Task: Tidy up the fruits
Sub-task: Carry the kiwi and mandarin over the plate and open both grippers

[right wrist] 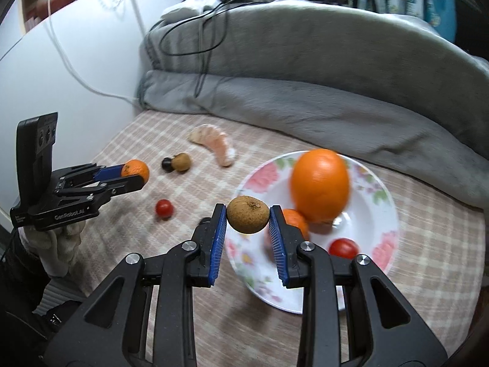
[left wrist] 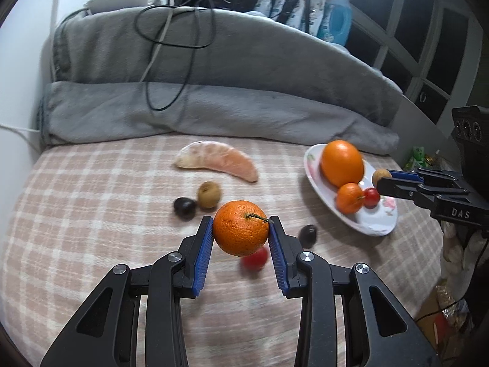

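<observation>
My left gripper (left wrist: 240,229) is shut on a mandarin (left wrist: 240,227) and holds it above the checked cloth. My right gripper (right wrist: 248,218) is shut on a small brown kiwi (right wrist: 248,214) held over the left rim of the floral plate (right wrist: 379,238). The plate holds a large orange (right wrist: 320,183), a small mandarin (right wrist: 295,218) and a cherry tomato (right wrist: 343,247). On the cloth lie a pomelo segment (left wrist: 218,160), another kiwi (left wrist: 209,194), two dark fruits (left wrist: 184,208) (left wrist: 308,235) and a cherry tomato (left wrist: 255,258).
A folded grey blanket (left wrist: 214,91) with black and white cables (left wrist: 171,39) lies along the back of the cloth. A white wall stands to the left. Bottles and packets (left wrist: 333,21) stand behind the blanket. The bed edge drops off at the right.
</observation>
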